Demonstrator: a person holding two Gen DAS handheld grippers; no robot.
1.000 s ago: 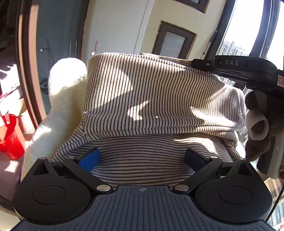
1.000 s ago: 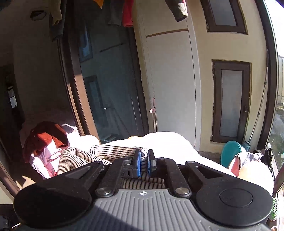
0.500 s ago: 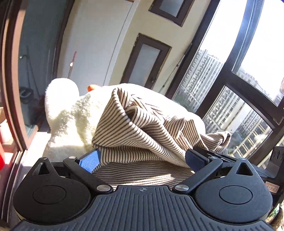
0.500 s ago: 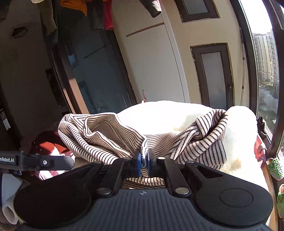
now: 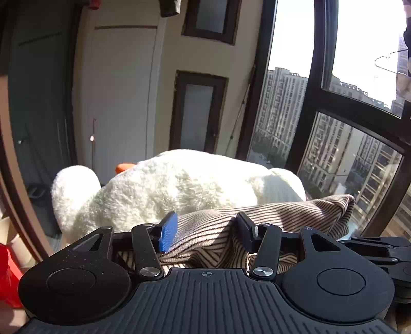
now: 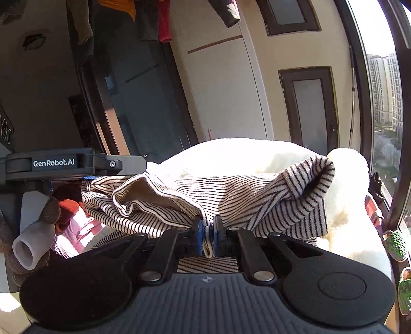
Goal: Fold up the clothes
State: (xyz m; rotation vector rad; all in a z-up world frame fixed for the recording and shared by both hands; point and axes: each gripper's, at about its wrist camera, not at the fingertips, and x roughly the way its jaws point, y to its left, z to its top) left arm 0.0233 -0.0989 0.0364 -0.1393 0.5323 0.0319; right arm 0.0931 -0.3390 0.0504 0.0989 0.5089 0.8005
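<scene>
A cream garment with thin dark stripes point(image 6: 231, 197) lies bunched on a white fluffy surface point(image 6: 246, 151). My right gripper point(image 6: 207, 232) is shut on a fold of the striped garment at its near edge. My left gripper point(image 5: 206, 230) is open, its jaws standing wide apart with a fold of the same garment point(image 5: 269, 213) lying between them, not pinched. The left gripper also shows at the left of the right wrist view point(image 6: 88, 177), by the garment's left end.
The white fluffy surface point(image 5: 185, 185) extends behind the garment. Large windows point(image 5: 346, 128) are on the right, a door and wall behind. Clothes hang overhead point(image 6: 164, 20). A red item point(image 5: 7, 277) sits low left. Red and pink laundry point(image 6: 69, 218) lies beyond the left gripper.
The left gripper's jaws have narrowed but remain open, and it has swung lower. The striped garment has dropped from a raised heap to lie low on the fluffy surface. The right grip is unchanged.
</scene>
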